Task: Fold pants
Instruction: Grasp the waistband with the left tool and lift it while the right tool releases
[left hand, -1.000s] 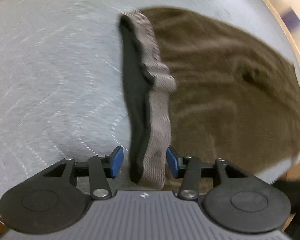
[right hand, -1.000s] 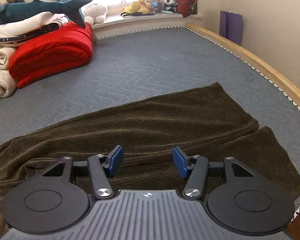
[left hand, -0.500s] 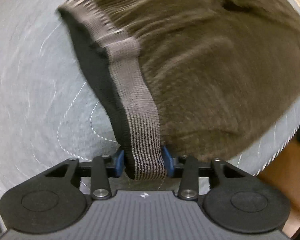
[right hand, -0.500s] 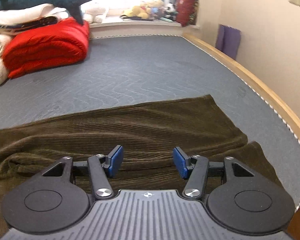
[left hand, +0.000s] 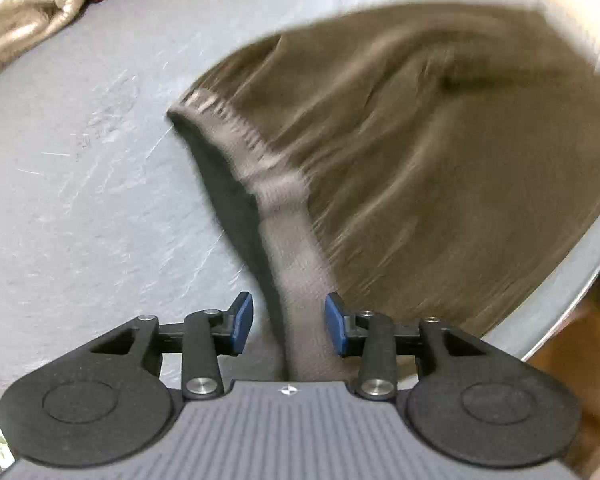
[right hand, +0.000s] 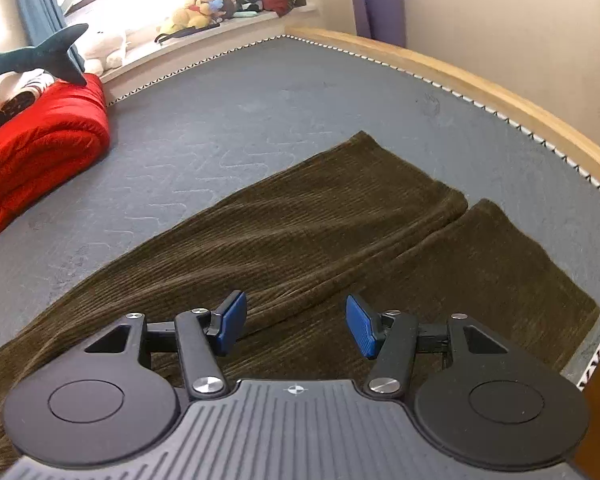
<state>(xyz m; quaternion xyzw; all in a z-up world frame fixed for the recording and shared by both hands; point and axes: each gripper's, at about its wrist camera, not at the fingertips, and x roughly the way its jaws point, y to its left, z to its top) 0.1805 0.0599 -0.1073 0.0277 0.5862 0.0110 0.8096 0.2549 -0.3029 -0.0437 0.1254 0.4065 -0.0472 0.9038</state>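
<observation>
Dark olive corduroy pants (right hand: 320, 240) lie flat on the grey mattress (right hand: 220, 128), both legs running toward the far right. In the left wrist view the pants (left hand: 440, 168) are blurred, and their grey elastic waistband (left hand: 300, 272) runs up between my left gripper's (left hand: 289, 324) blue pads. The pads stand apart with a gap on the left side of the band, so the gripper is open around it. My right gripper (right hand: 296, 326) is open and empty, hovering over the upper legs of the pants.
A folded red quilt (right hand: 36, 152) with white bedding and a plush shark (right hand: 32, 60) lies at the far left. Stuffed toys (right hand: 204, 12) sit on the window sill. The wooden bed rail (right hand: 480, 84) runs along the right edge.
My left gripper closed on the waistband half a second ago, and its pads now stand wider apart around it. The left view swung. My right gripper shifted slightly and stayed open.
</observation>
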